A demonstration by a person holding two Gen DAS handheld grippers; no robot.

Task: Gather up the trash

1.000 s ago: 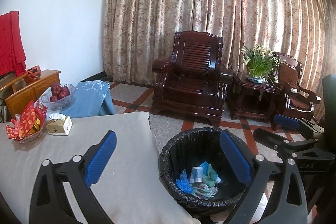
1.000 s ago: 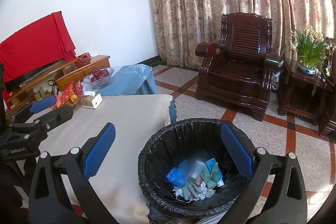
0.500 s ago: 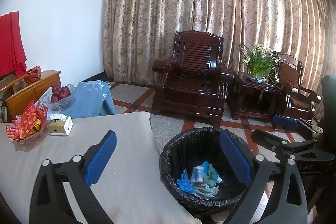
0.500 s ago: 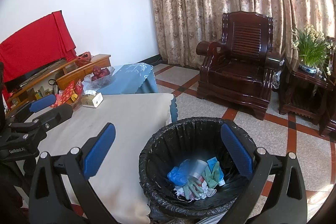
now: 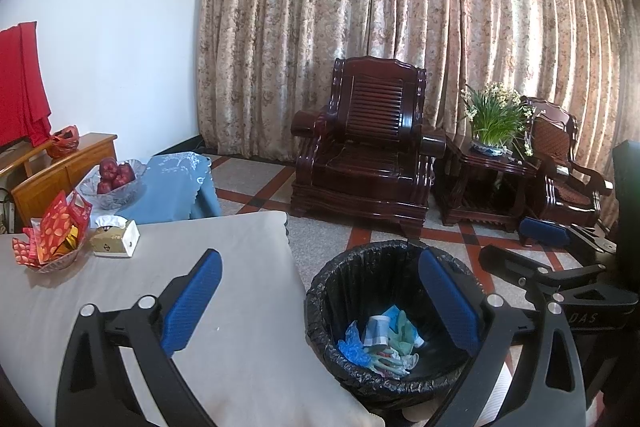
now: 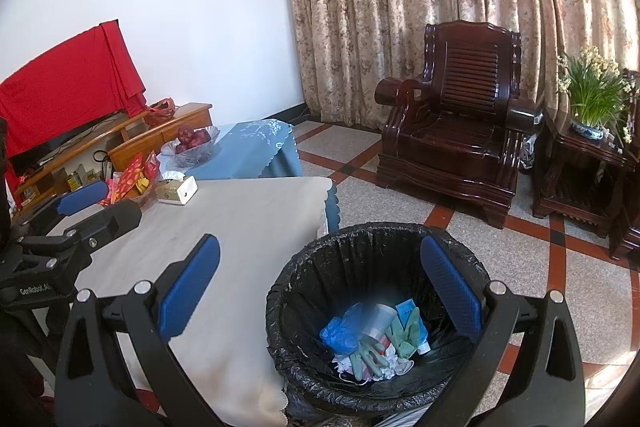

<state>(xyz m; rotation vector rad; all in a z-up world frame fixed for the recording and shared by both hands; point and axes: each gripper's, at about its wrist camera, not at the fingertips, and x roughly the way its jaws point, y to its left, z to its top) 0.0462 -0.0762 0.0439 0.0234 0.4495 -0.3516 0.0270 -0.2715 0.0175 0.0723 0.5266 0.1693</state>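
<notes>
a black-lined waste bin (image 6: 376,311) stands on the tiled floor, touching the corner of a table draped in a beige tablecloth (image 6: 240,239). at its bottom lies the collected trash (image 6: 376,339): a blue plastic wrapper, green rubber gloves, a paper cup, a small blue carton and crumpled tissue. all of it looks light, soft and easily crushed, so a gentle pinch on a glove cuff or a fold of wrapper would likely lift it. the thin bin liner (image 5: 360,267) looks slippery and prone to tearing, and is best gathered at the rolled rim.

the left gripper (image 5: 320,301) is held above the table edge, pointing forward and slightly down, its blue-padded tongs spread wide and empty. the right gripper (image 6: 320,283) hangs over the near side of the bin, tilted down toward the trash, tongs likewise wide apart and holding nothing. on the far end of the table sit a tissue box (image 5: 114,237) and a dish of red packets (image 5: 52,245); no loose trash shows on the cloth.
</notes>
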